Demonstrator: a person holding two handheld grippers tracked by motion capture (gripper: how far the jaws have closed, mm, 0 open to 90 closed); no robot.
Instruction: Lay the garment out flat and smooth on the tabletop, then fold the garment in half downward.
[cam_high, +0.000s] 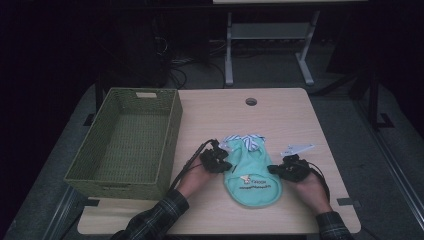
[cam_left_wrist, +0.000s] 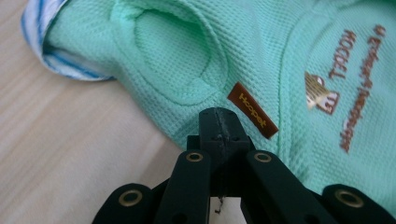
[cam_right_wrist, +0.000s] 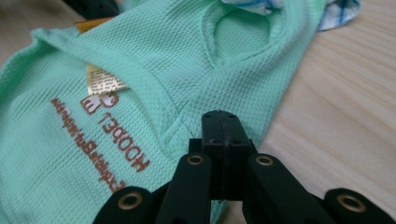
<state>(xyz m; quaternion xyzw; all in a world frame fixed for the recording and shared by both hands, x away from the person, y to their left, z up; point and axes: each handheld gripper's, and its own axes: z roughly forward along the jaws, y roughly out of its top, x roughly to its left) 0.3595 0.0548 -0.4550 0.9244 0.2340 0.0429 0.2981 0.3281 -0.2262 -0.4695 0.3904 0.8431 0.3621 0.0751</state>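
Note:
A mint-green pet shirt (cam_high: 252, 172) with brown lettering lies flat on the wooden table (cam_high: 290, 115), its blue-striped collar (cam_high: 248, 140) pointing away from me. My left gripper (cam_high: 225, 167) is at the shirt's left edge, my right gripper (cam_high: 272, 169) at its right edge. In the left gripper view the jaws (cam_left_wrist: 218, 114) are pressed together, their tip over the shirt (cam_left_wrist: 177, 60) beside a brown label (cam_left_wrist: 252, 109). In the right gripper view the jaws (cam_right_wrist: 222, 116) are likewise shut, their tip over the shirt's (cam_right_wrist: 187, 60) hem. I see no cloth pinched between either pair.
A green woven basket (cam_high: 170, 135) stands empty on the table's left side, close to my left hand. A cable hole (cam_high: 251, 101) sits near the far edge. Beyond the table are dark floor, cables and a metal stand (cam_high: 229, 55).

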